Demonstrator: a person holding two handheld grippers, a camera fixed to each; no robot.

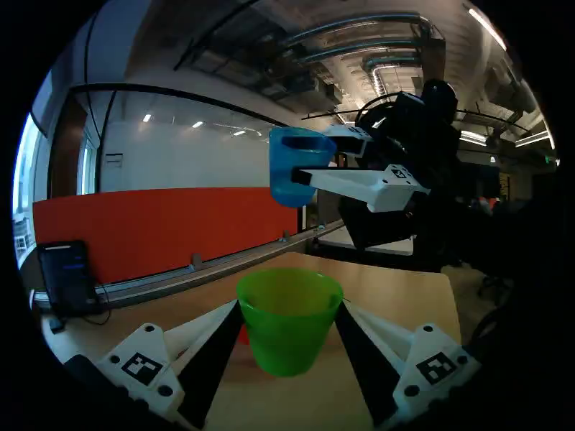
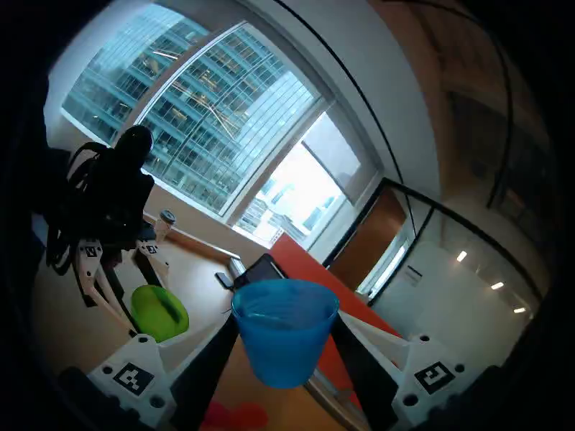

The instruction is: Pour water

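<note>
– Well, what is lying around in the left gripper view?

– A wooden surface (image 1: 402, 294) is stretching ahead. A dark tablet (image 1: 68, 276) is standing propped near its far left edge, in front of an orange wall panel (image 1: 165, 230). A small red thing (image 1: 243, 335) is peeking out just behind the near cup; I cannot tell what it is.

– And the cups there?

– The left tongs (image 1: 287, 310) are pinching a green cup (image 1: 289, 345), with both fingers pressing on its sides. It is standing upright, low over the surface, and I cannot tell whether it is resting on it. Its inside is hidden from this angle. Higher up and farther off, the right tongs (image 1: 310, 154) are gripping a translucent blue cup (image 1: 291, 179), apart from the green one.

– How is the right gripper view looking?

– The blue cup is sitting between the right tongs' fingers, both pressing on it, with its rim showing. I cannot tell whether water is in it. Off to the left, a person (image 2: 118, 187) in dark clothing is holding the left tongs, and the green cup in them is turning its mouth toward this camera. A paper cup (image 2: 165, 221) is standing by the big window (image 2: 208, 122). The tablet is showing just beyond the blue cup's rim.
</note>
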